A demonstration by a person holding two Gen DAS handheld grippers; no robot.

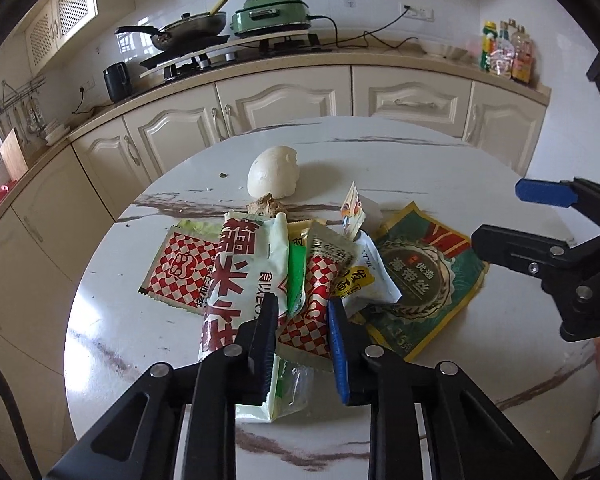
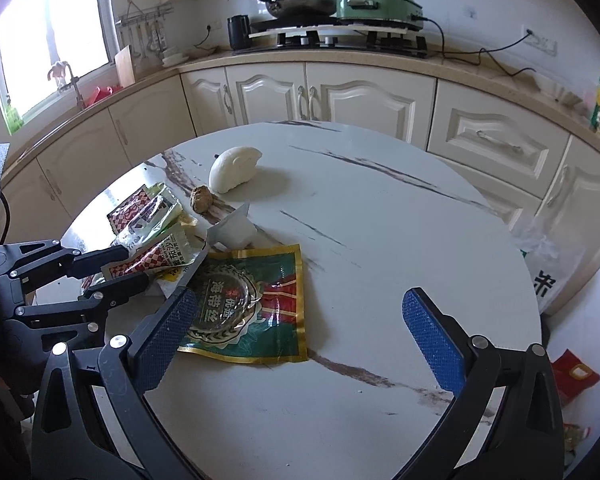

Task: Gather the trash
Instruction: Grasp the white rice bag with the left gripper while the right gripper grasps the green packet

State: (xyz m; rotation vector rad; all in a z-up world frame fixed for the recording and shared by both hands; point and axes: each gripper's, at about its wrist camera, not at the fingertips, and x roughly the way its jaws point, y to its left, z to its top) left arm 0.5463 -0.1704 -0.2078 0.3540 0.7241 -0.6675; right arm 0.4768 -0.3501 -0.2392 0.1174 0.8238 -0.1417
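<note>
**Left tool clamped on wrapper pile, right tool wide apart**

Round white marbled table (image 1: 440,160) in a kitchen, cream cabinets (image 1: 284,100) behind. Trash heaped on the near left part of the table: long white-and-red wrapper (image 1: 236,276), flat red-checkered sachet (image 1: 180,268) left of it, green packet (image 1: 297,276), second checkered sachet (image 1: 320,300), white-yellow sachet (image 1: 370,280), small torn packet (image 1: 352,208) standing up behind. Green-and-gold seaweed pouch (image 2: 252,308) flat on the table, just right of the heap, partly under it.

Left tool (image 1: 302,344) angled down onto the heap, jaws narrowed, pressing on the second checkered sachet (neighbouring wrappers bunched against the pads too). Same grip seen from the right wrist view, left tool (image 2: 134,266) at the heap's edge.

Right tool (image 2: 300,340) spread wide, nothing between the pads, hovering over bare table; left pad just over the seaweed pouch's near corner (contact cannot be told).

Behind the heap: white bun (image 1: 274,172) with a bite out, brown food lump (image 1: 268,204) just beside it. Stove (image 1: 236,56) with pan (image 1: 188,28) and green appliance (image 1: 278,14) on the far counter. White plastic bag (image 2: 552,264) beyond the table's right edge, red wrapper (image 2: 574,370) on the floor.
</note>
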